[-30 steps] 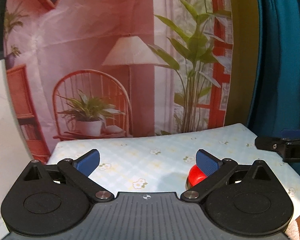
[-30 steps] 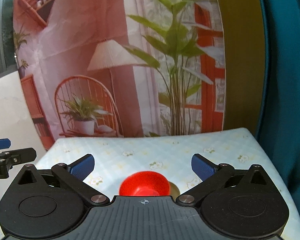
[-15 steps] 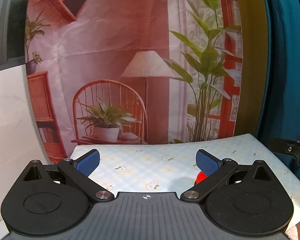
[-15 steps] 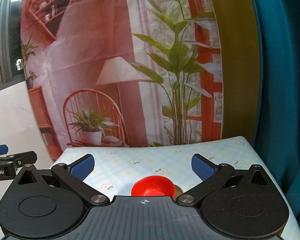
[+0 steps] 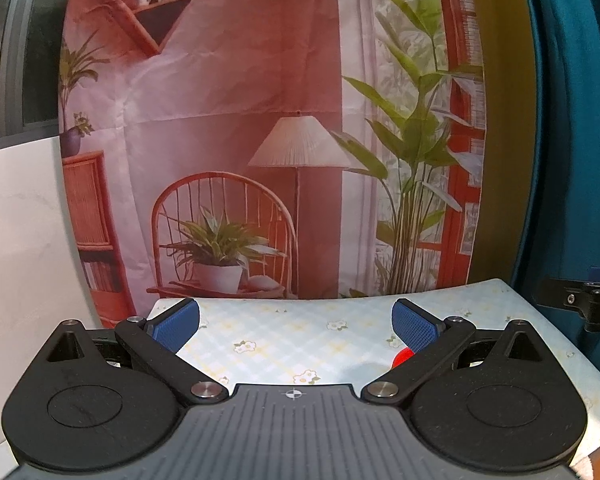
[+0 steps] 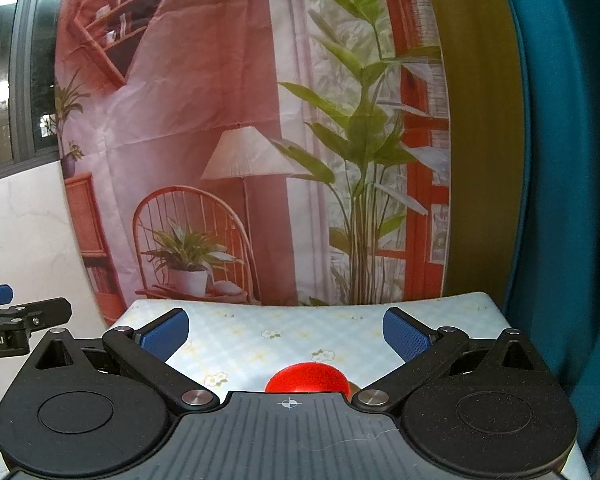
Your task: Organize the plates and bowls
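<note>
While both tools hang above the near end of the table, one red bowl [image 6: 307, 378] is all the tableware that shows, lying just ahead of the right gripper [image 6: 286, 330] and a little below the line between its blue pads, its near half hidden by the tool's body. It is glossy, plain red and round; whether it sits upright or upside down cannot be told. The right gripper is spread wide and holds nothing. The left gripper [image 5: 296, 322] is spread too, with a red sliver of the bowl beside its right finger. Farther ahead runs one flowered tablecloth [image 6: 300, 324], then one printed backdrop [image 6: 240, 140].
</note>
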`<state>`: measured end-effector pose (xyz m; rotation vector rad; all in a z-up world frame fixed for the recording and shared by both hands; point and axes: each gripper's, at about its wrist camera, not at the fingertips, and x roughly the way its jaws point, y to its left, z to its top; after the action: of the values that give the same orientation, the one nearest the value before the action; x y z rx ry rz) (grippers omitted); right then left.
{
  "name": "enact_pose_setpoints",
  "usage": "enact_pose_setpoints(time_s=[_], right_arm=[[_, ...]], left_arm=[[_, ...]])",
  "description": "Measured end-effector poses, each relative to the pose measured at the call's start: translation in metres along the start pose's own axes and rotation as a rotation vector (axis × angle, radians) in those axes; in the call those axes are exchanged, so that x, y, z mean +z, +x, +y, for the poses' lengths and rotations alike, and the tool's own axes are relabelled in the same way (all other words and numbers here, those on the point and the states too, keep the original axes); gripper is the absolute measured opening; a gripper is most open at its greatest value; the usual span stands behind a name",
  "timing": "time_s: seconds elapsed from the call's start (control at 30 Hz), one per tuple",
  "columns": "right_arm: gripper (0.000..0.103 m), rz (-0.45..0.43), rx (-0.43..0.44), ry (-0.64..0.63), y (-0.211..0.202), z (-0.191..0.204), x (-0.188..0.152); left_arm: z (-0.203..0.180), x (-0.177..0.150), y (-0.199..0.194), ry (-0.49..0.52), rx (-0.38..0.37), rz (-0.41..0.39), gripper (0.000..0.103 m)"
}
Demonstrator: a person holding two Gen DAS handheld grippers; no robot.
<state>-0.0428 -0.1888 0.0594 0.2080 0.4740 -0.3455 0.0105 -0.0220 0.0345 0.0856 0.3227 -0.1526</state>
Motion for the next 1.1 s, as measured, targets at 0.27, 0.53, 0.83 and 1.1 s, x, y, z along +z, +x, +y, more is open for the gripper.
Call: enact_pose_setpoints(time_s=[0.27,0.53,0.83,1.1], right_arm=[[0.103,0.009,0.002,0.003,0.0014,0.0001,-0.0018],[0.103,0.013,0.000,0.005,0.0018,0.0008,-0.0039],[0.103,0.013,-0.001,0.006,0.0020,0.0003,-0.0042],[0.103,0.015,0.000,0.005,0.0024,0.0003,-0.0044]], left_arm=[[-0.0012,-0.0010,-0.0005,0.007,0.001,0.002,0.103],[-0.0020,-0.0016,-0.0022,0.016,-0.002,0.002,0.103],[-0.0011,-0.0036,-0.0034,0.022,-0.007,0.004,0.103],[-0.0001,-0.0035,-0.0034,0.021,-0.007,0.007,0.103]])
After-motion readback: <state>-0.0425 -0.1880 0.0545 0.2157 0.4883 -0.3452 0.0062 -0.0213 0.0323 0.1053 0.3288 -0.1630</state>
